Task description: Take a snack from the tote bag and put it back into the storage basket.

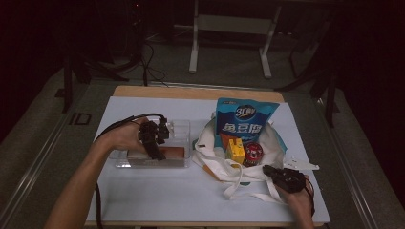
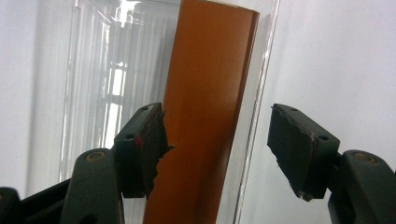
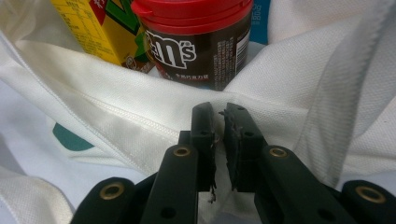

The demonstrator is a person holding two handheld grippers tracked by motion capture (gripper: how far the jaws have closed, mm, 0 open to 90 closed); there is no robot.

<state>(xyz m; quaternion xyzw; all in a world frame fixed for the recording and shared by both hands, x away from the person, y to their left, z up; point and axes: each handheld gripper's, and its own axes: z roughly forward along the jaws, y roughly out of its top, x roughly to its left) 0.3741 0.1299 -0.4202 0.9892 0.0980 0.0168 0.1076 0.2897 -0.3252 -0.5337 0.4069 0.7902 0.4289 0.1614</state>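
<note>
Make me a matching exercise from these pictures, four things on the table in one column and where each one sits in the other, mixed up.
Things:
1. orange box
2. blue snack bag
3. red-lidded candy jar
4. right claw

Places:
A. upright at the back of the white tote bag
B. at the tote bag's near edge
C. inside the clear plastic bin
D. in the tote bag, beside the yellow carton

Pairs: 1-C, 2-A, 3-D, 4-B
</note>
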